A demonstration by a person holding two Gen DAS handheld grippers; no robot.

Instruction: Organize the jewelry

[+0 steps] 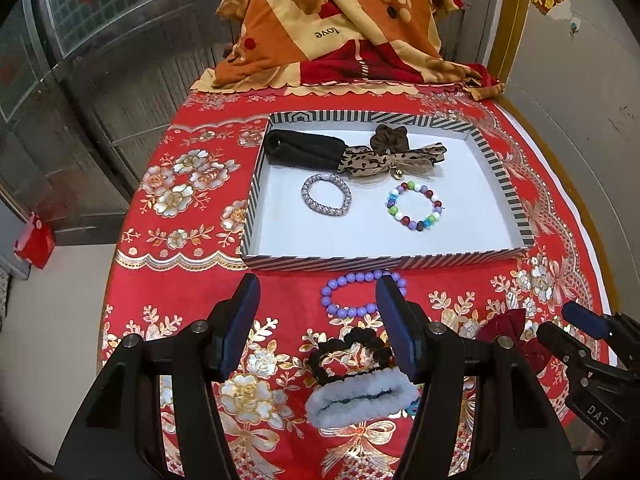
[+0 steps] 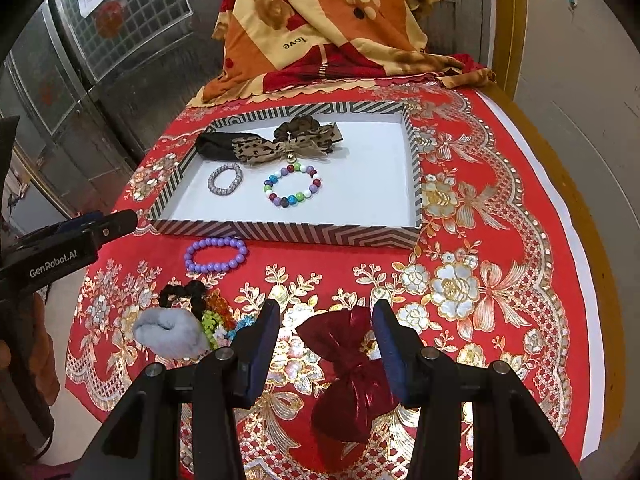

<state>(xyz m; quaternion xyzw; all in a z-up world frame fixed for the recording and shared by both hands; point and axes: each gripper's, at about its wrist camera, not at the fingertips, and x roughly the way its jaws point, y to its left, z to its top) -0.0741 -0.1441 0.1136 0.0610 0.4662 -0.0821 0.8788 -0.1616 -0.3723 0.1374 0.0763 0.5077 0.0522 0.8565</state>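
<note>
"love" – blanket (image 2: 320, 36); "GenRobot.AI" – left tongs (image 2: 120, 222).

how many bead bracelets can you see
2: the multicolour bead bracelet lies inside the striped tray; the purple bead bracelet lies on the tablecloth just outside its near wall.

purple bracelet (image 1: 362, 294), striped tray (image 1: 384, 263), red tablecloth (image 1: 180, 280)

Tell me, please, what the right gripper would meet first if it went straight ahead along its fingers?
Most likely the dark red bow, which lies between the open fingers of the right gripper, on the tablecloth. Depth is hard to judge here.
</note>
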